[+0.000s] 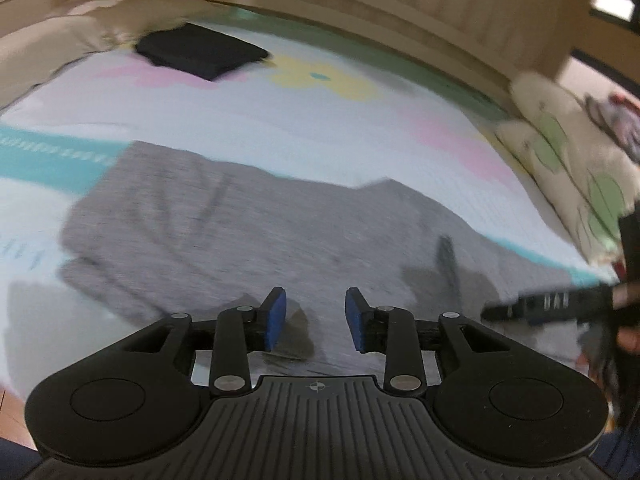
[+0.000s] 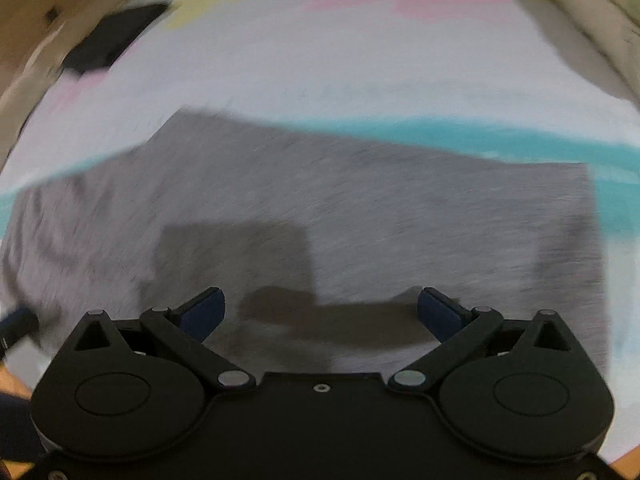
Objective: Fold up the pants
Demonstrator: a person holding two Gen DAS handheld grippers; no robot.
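Pastel bedding fills both views: a white bedspread printed with pink patches, a yellow flower and a teal band, stretched over a bed with a pale wooden headboard curving across the back. A cream pillow with green shapes leans at the right edge of the left wrist view, and a dark folded garment sits well apart near the headboard, looking like one already finished.

And the main event: the grey pants lie flat on the bedspread right under both tools, across the teal band. From the right wrist they read as a broad, tidy slab with a straight edge at the right and a rumpled end at the left, so I judge at least one fold is in, with one or more left to shrink the bundle down.

Left gripper hangs over the cloth, blue pads parted a modest way, nothing between them. Right gripper hovers too, fingers spread wide and empty. Everything is motion-blurred, so finer creases are impossible to call. Neither tool has cloth in hand; a fresh grab at an edge seems next.
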